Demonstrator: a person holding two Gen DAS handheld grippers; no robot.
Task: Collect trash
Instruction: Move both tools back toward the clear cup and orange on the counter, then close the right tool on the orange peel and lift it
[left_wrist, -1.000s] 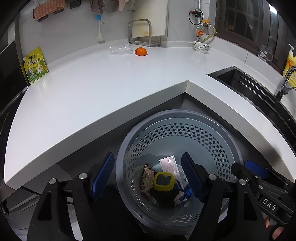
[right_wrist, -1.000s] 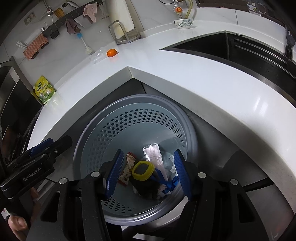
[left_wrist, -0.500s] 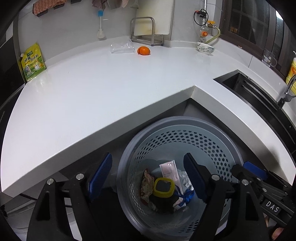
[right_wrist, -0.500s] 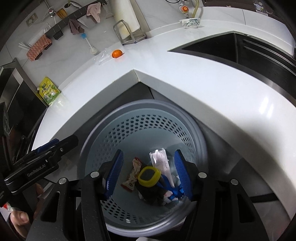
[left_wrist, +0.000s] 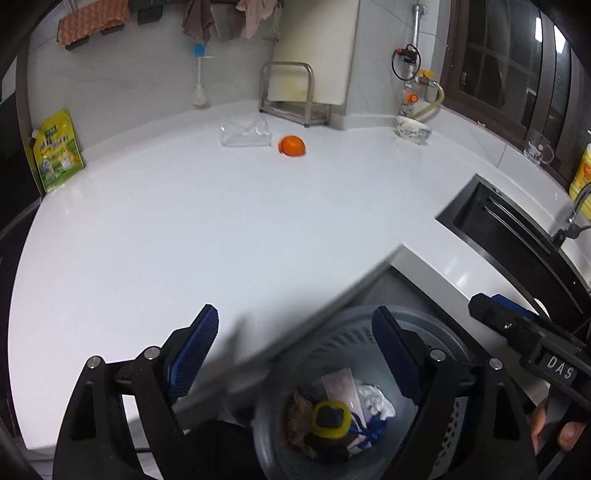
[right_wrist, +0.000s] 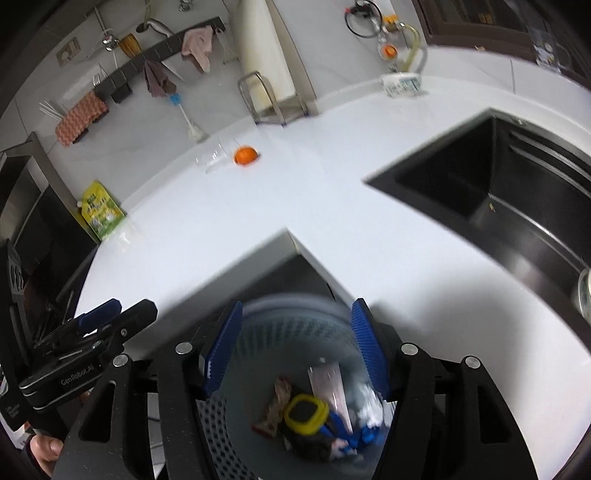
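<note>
Both hand-held grippers: left (left_wrist: 295, 345) and right (right_wrist: 295, 345), jaws just opened wider, released, nothing between the pads. Since a second ago both have risen; the bin (left_wrist: 456, 345) sits lower in frame, more bench (left_wrist: 184, 240) showing. Trash (right_wrist: 306, 413) lies in the bin below the bench's inner corner. Orange (left_wrist: 292, 145) and bag (left_wrist: 245, 131) near the back edge. Right view alone shows the sink's (right_wrist: 480, 177) interior.

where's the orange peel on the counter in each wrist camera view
Left wrist: orange peel, upper centre, right of the clear plastic wrapper.
Right wrist: orange peel, upper left of centre, right of the wrapper.
Shared landmark: the metal rack behind it.
</note>
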